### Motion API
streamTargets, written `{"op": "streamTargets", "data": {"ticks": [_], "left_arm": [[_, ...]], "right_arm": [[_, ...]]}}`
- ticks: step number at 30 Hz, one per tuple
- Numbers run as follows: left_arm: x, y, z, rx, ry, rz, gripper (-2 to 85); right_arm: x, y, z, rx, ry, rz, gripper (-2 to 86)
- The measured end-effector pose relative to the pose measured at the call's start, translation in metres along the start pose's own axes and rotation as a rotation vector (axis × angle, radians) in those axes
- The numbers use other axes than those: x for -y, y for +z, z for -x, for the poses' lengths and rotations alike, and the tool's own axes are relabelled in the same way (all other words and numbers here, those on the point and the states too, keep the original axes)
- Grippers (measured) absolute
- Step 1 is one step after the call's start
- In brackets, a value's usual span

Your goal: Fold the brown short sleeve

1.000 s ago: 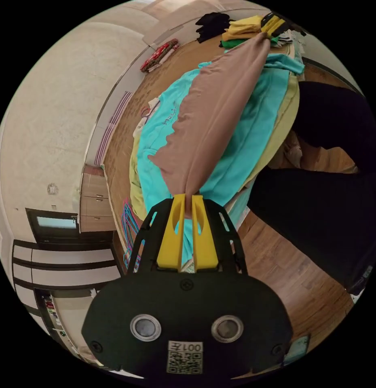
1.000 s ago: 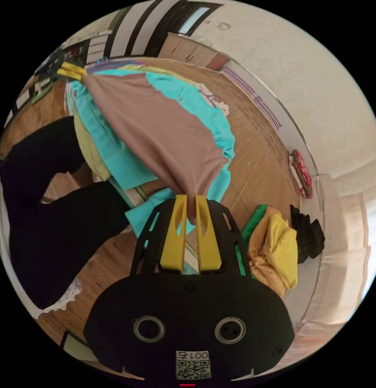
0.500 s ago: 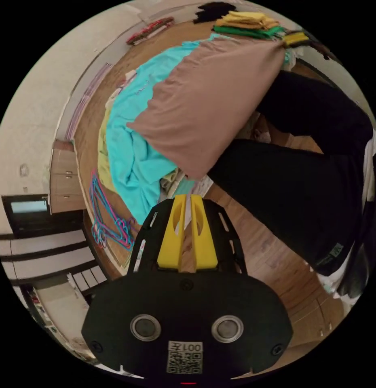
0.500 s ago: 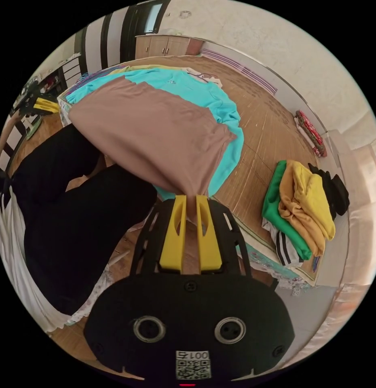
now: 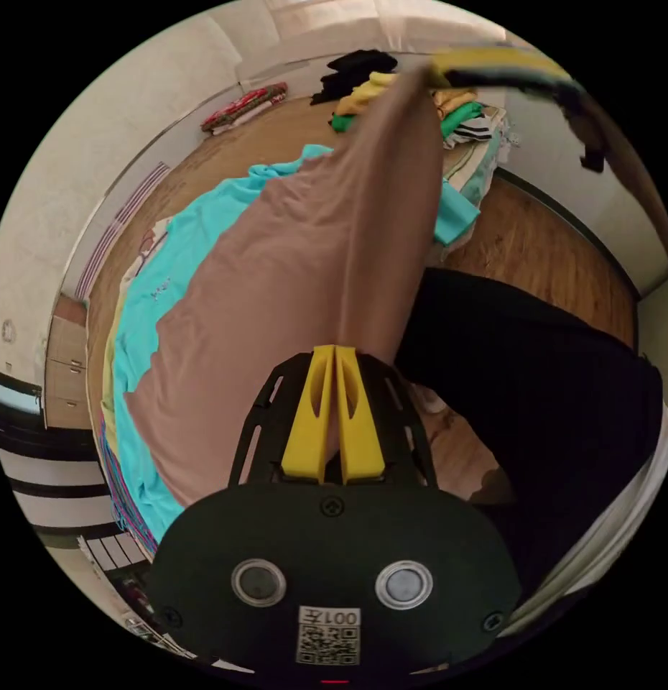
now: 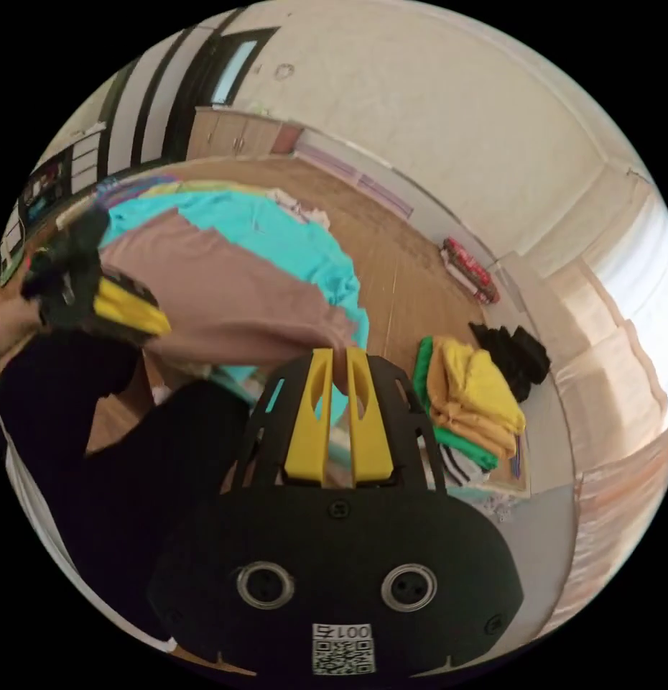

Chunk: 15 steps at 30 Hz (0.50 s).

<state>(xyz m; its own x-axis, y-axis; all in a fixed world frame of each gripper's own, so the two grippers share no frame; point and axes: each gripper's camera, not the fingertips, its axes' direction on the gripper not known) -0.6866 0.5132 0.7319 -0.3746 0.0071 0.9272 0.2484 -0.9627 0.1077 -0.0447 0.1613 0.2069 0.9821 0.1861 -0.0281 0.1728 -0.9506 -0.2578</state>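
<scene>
- The brown short sleeve (image 5: pixel 291 287) hangs in the air between the two grippers, above the turquoise garment (image 5: pixel 144 316) that lies spread on the wooden floor (image 6: pixel 402 266).
- The left gripper (image 5: pixel 335 352) has its yellow fingers (image 5: pixel 309 417) pressed together on one edge of the brown cloth; the cloth goes in between them.
- The right gripper (image 6: pixel 339 356) pinches another edge in the same way, with its fingers (image 6: pixel 309 424) closed on the fabric.
- In the left gripper view the right gripper appears blurred near the top, at the far end of the cloth. In the right gripper view the left gripper shows blurred at the left side.
- The step in hand seems to be lifting and stretching the garment, so that it can be laid flat or doubled over.
- The next move probably asks that both grippers keep the pinch, hold the edge tight and lower the cloth evenly to the floor, so no wrinkles form.
- Compared with half a second ago, the two grippers are nearer to each other. The cloth now runs as a long drape from the left fingers, while before it was a wide sheet held away from them.
- A pile of folded clothes (image 6: pixel 470 399), yellow and green, lies near the wall, well apart from the brown garment.
- The person's dark clothing (image 5: pixel 549 374) is just beside the hanging cloth.
</scene>
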Motion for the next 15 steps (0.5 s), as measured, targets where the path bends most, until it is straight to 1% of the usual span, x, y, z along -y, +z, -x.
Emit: {"op": "streamTargets", "data": {"ticks": [1,2,3,4,6,7,9,10,12,13,15], "left_arm": [[-0.002,0.001,0.000,0.008,-0.009,-0.006,-1.0],[-0.009,-0.002,0.001,0.009,-0.028,-0.033,-1.0],[-0.018,-0.010,0.008,-0.014,-0.070,-0.059,-1.0],[-0.023,-0.015,0.012,-0.029,-0.098,-0.074,-1.0],[-0.052,-0.037,0.035,-0.112,-0.229,-0.135,-1.0],[-0.061,-0.043,0.040,-0.135,-0.260,-0.147,-1.0],[-0.101,-0.060,0.056,-0.191,-0.339,-0.169,-1.0],[-0.111,-0.064,0.058,-0.186,-0.354,-0.168,-1.0],[-0.152,-0.075,0.067,-0.135,-0.420,-0.140,-1.0],[-0.161,-0.076,0.069,-0.128,-0.435,-0.127,-1.0],[-0.191,-0.077,0.076,-0.099,-0.468,-0.068,-0.9]], "right_arm": [[0.009,-0.006,0.003,0.004,-0.002,-0.044,2.4],[0.029,-0.018,0.009,0.029,-0.008,-0.132,2.5],[0.052,-0.029,0.017,0.076,-0.023,-0.221,2.6],[0.064,-0.033,0.023,0.106,-0.041,-0.265,2.6],[0.112,-0.046,0.056,0.228,-0.129,-0.419,2.9],[0.123,-0.048,0.066,0.267,-0.161,-0.446,3.0],[0.161,-0.049,0.117,0.419,-0.305,-0.497,3.4],[0.168,-0.047,0.132,0.458,-0.350,-0.487,3.6],[0.182,-0.027,0.194,0.607,-0.519,-0.365,4.6],[0.181,-0.020,0.210,0.641,-0.571,-0.314,5.1],[0.169,0.006,0.260,0.673,-0.725,-0.103,6.7]]}}
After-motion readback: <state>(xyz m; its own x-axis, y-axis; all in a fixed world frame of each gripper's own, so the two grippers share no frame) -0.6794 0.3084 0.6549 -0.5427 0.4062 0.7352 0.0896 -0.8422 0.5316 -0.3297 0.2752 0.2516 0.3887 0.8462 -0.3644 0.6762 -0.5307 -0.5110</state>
